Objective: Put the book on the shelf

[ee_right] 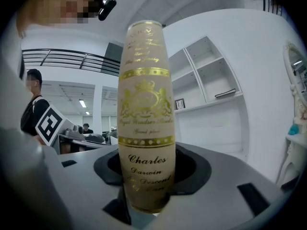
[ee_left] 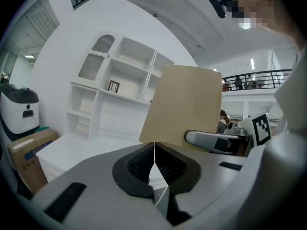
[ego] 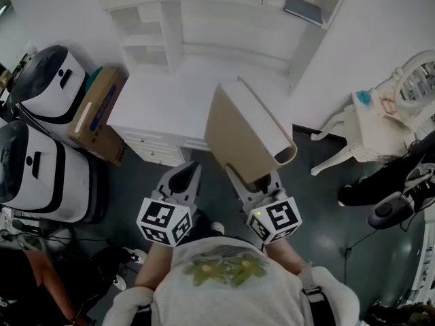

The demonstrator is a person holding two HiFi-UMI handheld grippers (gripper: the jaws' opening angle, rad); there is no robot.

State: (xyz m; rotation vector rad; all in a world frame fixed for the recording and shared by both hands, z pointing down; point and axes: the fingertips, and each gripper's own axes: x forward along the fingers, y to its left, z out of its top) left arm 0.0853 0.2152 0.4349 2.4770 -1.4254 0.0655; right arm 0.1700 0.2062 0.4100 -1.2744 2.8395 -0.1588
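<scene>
My right gripper has its fingers clamped on the lower end of a tan hardback book. One finger presses on each cover, and the rounded spine with its gold lettering faces back at me. The book rises from the fingers and reaches out past their tips. From the head view its broad tan cover tilts over the floor just short of the furniture ahead, touching none of it.

Just left of those fingers is my left gripper, near but apart from the right one. Its fingers are pressed together with nothing between them. From there the book's flat cover stands just to the right of the fingertips.

Beyond both sets of fingertips lies a white tabletop. Behind it stands a tall white shelf unit with open compartments.

In one compartment, ahead of my left fingers, stands a small dark-framed picture. Higher up, ahead and to the right of my right fingers, a thin dark flat thing lies on a shelf board.

Left of my left fingers a brown cardboard box leans at the tabletop's side. Further left stand two white-and-black machines. Well to the right of my right fingers is a white carved chair.
</scene>
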